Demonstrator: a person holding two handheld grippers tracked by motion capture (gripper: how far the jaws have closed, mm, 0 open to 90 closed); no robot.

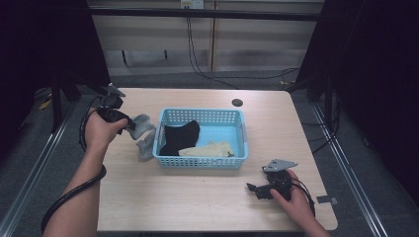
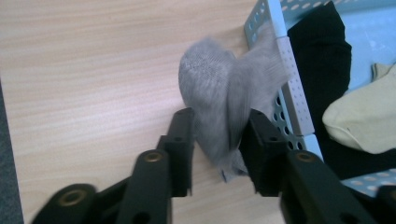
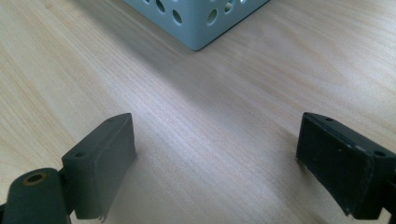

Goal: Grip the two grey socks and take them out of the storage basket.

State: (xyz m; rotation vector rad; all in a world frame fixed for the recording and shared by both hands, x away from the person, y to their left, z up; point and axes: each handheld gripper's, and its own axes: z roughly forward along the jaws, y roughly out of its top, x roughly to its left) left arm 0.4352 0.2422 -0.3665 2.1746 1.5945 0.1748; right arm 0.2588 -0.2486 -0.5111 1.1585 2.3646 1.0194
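A grey sock [image 1: 143,134] hangs blurred just outside the left wall of the light blue basket [image 1: 200,161], over the table. My left gripper [image 1: 132,124] has its jaws parted around the sock's lower end; in the left gripper view the sock [image 2: 219,88] droops between the pads [image 2: 184,140] and leans on the basket's rim [image 2: 292,70]. Inside the basket lie a black sock [image 1: 180,136] [image 2: 322,46] and a cream sock [image 1: 207,149] [image 2: 364,116]. My right gripper [image 1: 252,190] [image 3: 215,135] rests open on the table near the basket's front right corner [image 3: 196,18], nothing between its jaws.
The basket sits mid-table on a light wooden top [image 1: 197,197]. A small dark round hole [image 1: 237,102] lies behind the basket. Cables [image 1: 197,59] run down the back wall. Bare wood lies in front of the basket and to its right.
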